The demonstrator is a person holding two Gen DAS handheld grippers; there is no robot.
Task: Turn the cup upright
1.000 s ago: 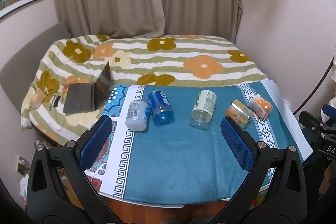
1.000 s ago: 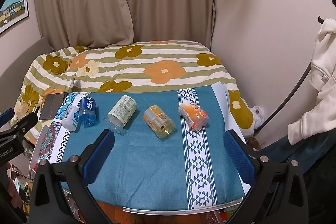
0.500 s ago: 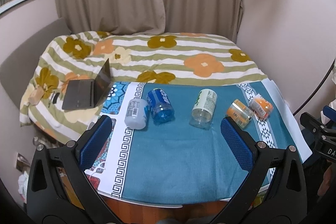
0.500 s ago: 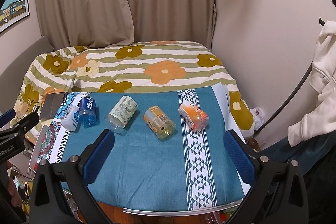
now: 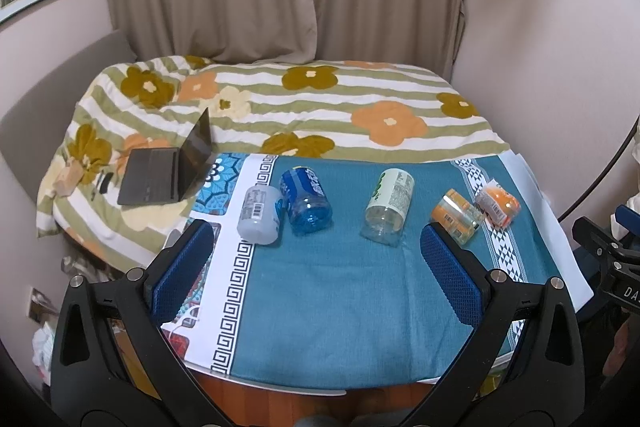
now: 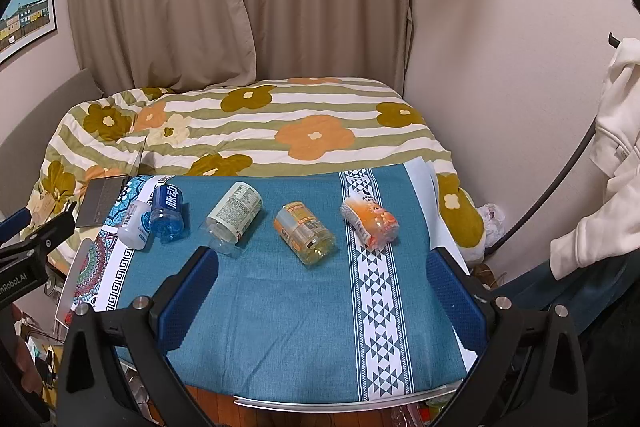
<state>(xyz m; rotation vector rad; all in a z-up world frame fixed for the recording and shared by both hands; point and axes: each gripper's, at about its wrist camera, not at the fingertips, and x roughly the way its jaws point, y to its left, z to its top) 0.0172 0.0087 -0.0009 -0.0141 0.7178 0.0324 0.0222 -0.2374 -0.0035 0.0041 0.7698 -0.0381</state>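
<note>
Several plastic cups lie on their sides in a row on the teal tablecloth (image 5: 340,307): a white one (image 5: 260,214), a blue one (image 5: 306,201), a clear green-labelled one (image 5: 389,206), a yellow-orange one (image 5: 456,215) and an orange one (image 5: 498,202). In the right wrist view they are the white cup (image 6: 135,225), blue cup (image 6: 167,213), green-labelled cup (image 6: 234,217), yellow-orange cup (image 6: 305,231) and orange cup (image 6: 370,221). My left gripper (image 5: 316,267) is open and empty, well short of the cups. My right gripper (image 6: 320,291) is open and empty, also short of them.
A bed with a flowered striped blanket (image 5: 320,107) lies behind the table. An open laptop (image 5: 168,171) sits on the bed at the left. Curtains and walls stand behind. A white garment (image 6: 612,155) hangs at the right. The table's near edge (image 6: 320,403) is close below.
Both views have shifted only slightly; the left gripper has tilted up a little. The cups have not moved and both grippers stay open.
</note>
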